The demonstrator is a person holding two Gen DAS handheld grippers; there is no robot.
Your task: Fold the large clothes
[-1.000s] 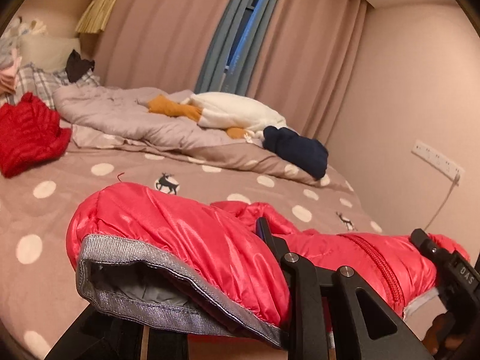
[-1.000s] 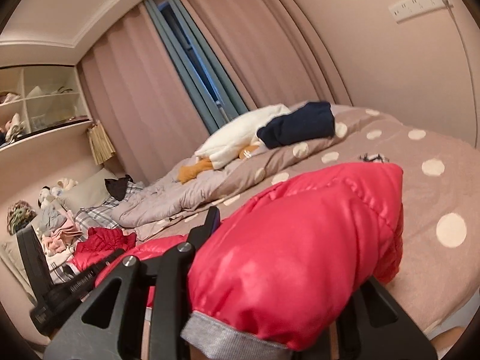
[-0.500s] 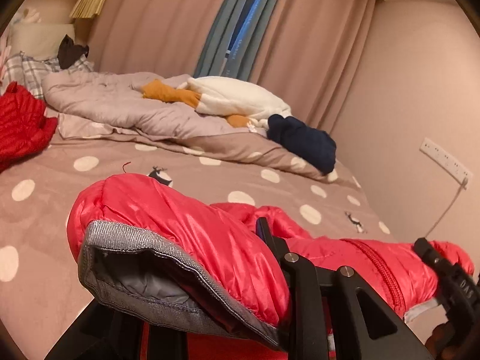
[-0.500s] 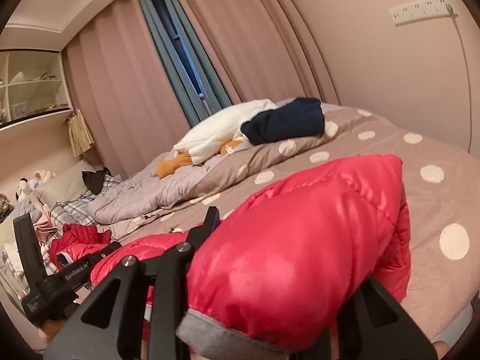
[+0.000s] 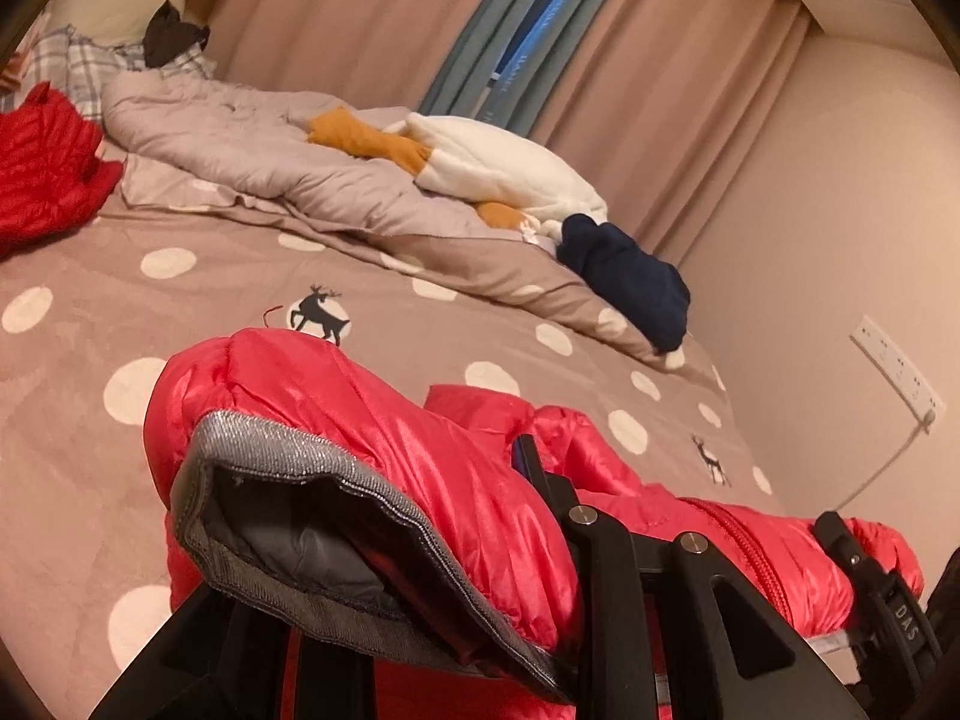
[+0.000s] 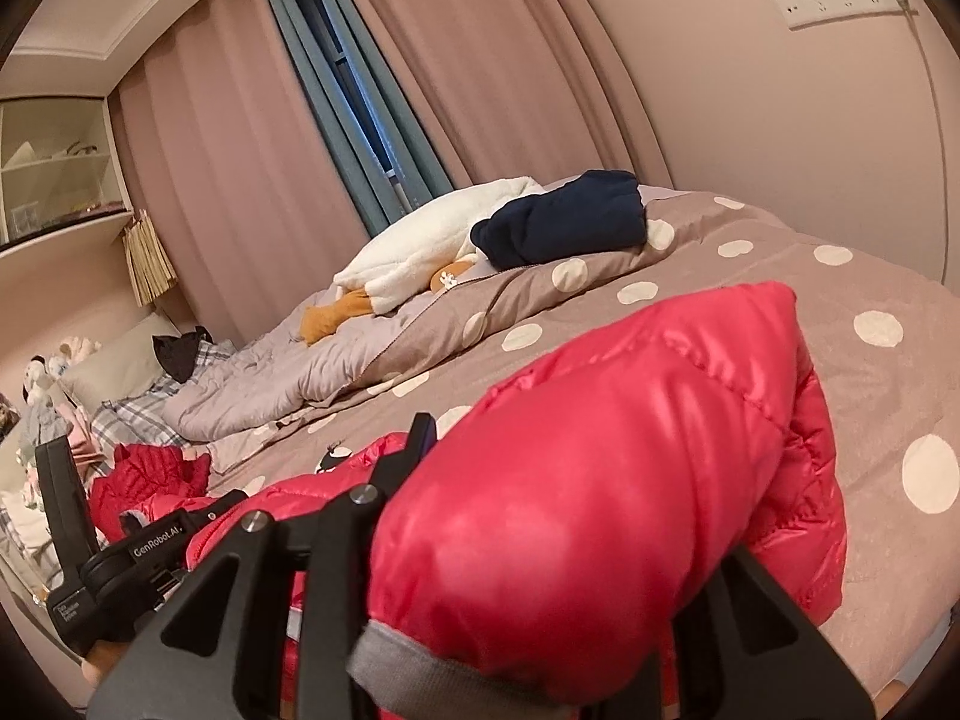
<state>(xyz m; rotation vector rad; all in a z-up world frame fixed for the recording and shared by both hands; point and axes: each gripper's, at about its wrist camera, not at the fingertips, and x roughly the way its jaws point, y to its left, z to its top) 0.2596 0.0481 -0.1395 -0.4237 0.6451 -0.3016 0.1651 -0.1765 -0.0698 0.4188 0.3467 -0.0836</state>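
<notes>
While you held the red puffer jacket (image 5: 372,420) over the near edge of the bed (image 5: 420,330), your left gripper (image 5: 384,540) had its fingers clamped on a grey-trimmed cuff (image 5: 312,462), which bulged up between them with its grey lining showing. Your right gripper (image 6: 576,510) likewise had its fingers closed on a bunched, grey-edged part of the same jacket, the red padding swelling out in front of the lens. Between your two grippers the jacket stretched low across the polka-dot cover, its zipper (image 5: 750,546) running toward your right gripper, which appeared at the lower right of the left wrist view; the left one appeared at the lower left of the right wrist view. Farther up the bed lay a crumpled grey quilt (image 5: 252,144), a white and orange plush (image 5: 480,162) and a folded navy garment (image 5: 630,276), well apart from the jacket. A second red garment (image 5: 42,174) lay near the pillows.
</notes>
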